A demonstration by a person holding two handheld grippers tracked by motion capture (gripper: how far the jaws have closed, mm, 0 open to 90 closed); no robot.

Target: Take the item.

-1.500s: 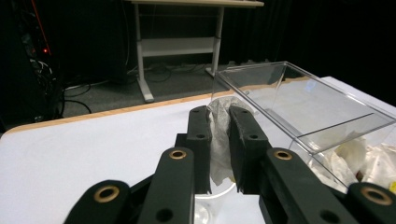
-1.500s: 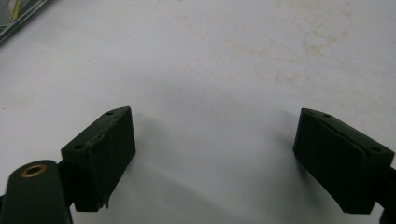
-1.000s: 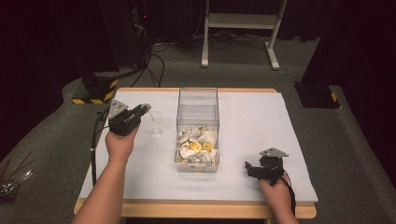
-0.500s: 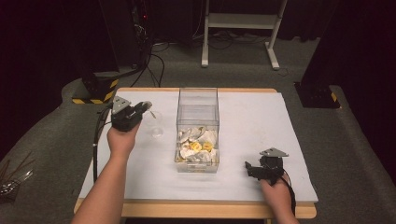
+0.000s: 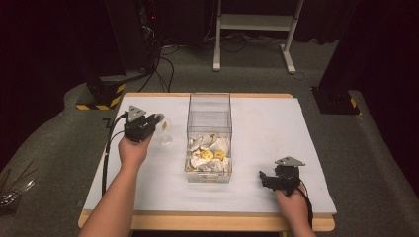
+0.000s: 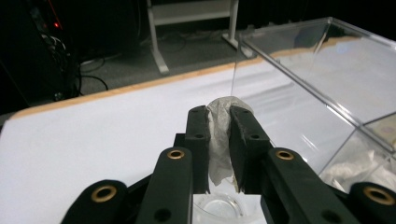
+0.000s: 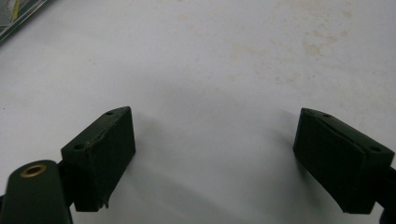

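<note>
Teabag-like white pouch (image 6: 219,135) is what I take the pinched thing to be, though the fabric is crumpled and I cannot be sure of it. From the high view I see my left gripper (image 5: 157,120) raised over the left half of the white-covered table (image 5: 296,128), just beside the clear plastic box (image 5: 209,118), with a small clear cup (image 5: 165,139) on the cloth right under its tips. The box holds a heap of similar white pouches and yellow-tagged pieces (image 5: 208,154) at its near end. My right gripper (image 5: 264,178) rests low on the cloth near the front right edge, well apart from the box. In the left gripper view the two black jaws are clamped tight on the white pouch, which stands up between them, and the rim of the clear cup (image 6: 219,210) shows directly below; the box wall (image 6: 299,93) rises just to the side. In the right gripper view the jaws stand wide apart with nothing between them, only bare cloth (image 7: 210,70) beneath. I judge the step in hand to be carrying one pouch out of the box to the cup. Next I should lower the left gripper until the pouch is inside the rim, then part the jaws gently so the light cup is not knocked over.
</note>
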